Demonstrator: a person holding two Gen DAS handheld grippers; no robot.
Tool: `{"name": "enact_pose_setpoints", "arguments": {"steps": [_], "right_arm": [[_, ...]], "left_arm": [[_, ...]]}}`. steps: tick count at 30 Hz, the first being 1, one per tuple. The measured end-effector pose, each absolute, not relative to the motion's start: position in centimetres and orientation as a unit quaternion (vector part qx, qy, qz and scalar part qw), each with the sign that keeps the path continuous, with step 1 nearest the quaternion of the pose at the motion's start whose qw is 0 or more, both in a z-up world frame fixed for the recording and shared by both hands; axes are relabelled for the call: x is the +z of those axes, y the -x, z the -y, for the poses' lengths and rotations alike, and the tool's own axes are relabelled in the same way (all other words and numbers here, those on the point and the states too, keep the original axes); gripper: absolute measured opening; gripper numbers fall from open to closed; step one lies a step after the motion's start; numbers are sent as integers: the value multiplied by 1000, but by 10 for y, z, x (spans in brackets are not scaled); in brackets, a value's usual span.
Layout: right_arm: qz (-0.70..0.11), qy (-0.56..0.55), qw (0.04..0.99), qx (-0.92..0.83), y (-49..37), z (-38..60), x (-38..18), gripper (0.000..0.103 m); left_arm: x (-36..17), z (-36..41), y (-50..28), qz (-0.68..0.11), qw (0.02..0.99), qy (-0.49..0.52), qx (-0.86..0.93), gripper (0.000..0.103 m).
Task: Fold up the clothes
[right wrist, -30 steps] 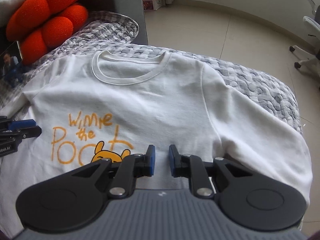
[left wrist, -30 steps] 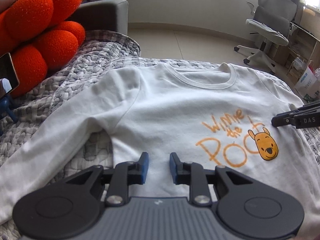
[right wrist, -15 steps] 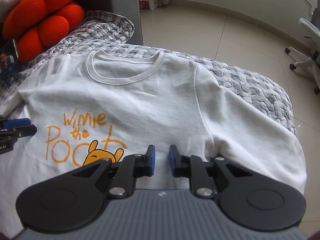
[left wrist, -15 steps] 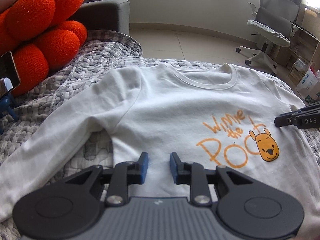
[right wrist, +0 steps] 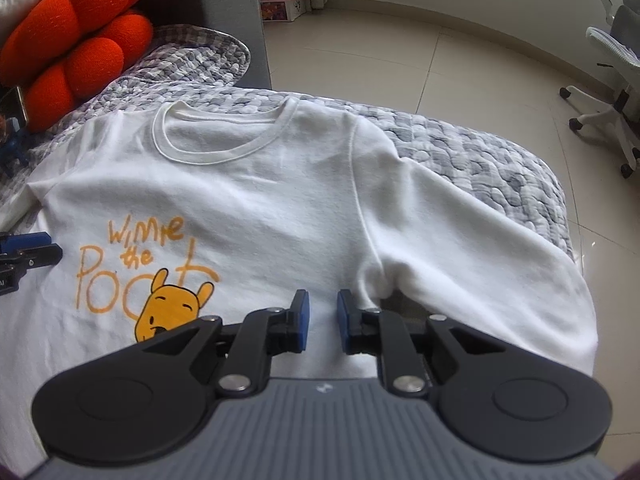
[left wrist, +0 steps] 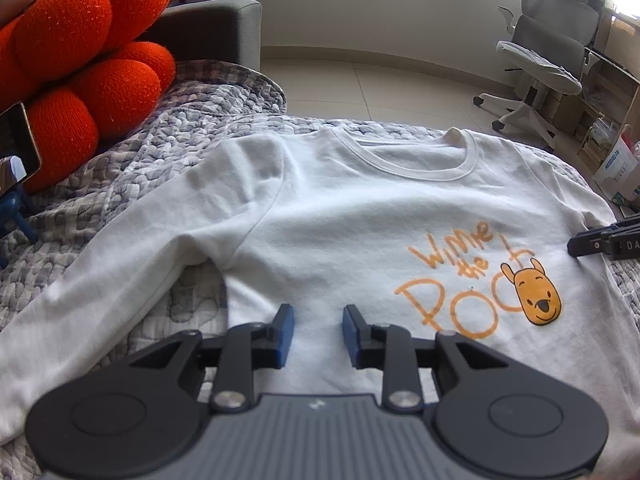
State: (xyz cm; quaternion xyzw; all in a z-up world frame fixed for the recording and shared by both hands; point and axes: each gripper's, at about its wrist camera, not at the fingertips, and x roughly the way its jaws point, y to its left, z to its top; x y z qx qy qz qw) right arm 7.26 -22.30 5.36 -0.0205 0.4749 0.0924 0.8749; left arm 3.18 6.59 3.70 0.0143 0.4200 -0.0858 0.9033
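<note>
A white long-sleeved shirt [left wrist: 360, 220] with an orange bear print [left wrist: 480, 280] lies face up and spread flat on a grey quilt. My left gripper [left wrist: 319, 334] hovers over its lower body beside the left sleeve [left wrist: 120, 280]. Its jaws are opening, with only a narrow gap and no cloth between them. My right gripper [right wrist: 323, 320] hangs over the shirt [right wrist: 280, 200] just below the right armpit, next to the right sleeve [right wrist: 480, 260]. Its jaws are closing, a small gap still shows, and nothing is pinched. Each gripper shows at the edge of the other's view: right gripper [left wrist: 600, 242], left gripper [right wrist: 32, 250].
An orange lumpy cushion [left wrist: 80, 60] and a phone on a stand [left wrist: 16, 140] sit at the far left of the quilt [left wrist: 160, 152]. A grey sofa arm [left wrist: 216, 28] rises behind. Beyond the quilt's edge are tiled floor, an office chair [left wrist: 548, 52] and a box [left wrist: 616, 168].
The right gripper has drifted slightly to the right over the shirt, and its jaws stand a touch narrower. The left gripper's jaws stand a little wider. The shirt has not moved.
</note>
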Motion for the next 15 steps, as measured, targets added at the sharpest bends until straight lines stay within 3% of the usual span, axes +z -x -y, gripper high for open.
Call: {"name": "enact_pose_setpoints", "arguments": {"steps": [15], "right_arm": [[-486,-10,869,89,-58,241,56,13]], "left_arm": [[36,-65,-35,-414,906,-14,-85,31]]}}
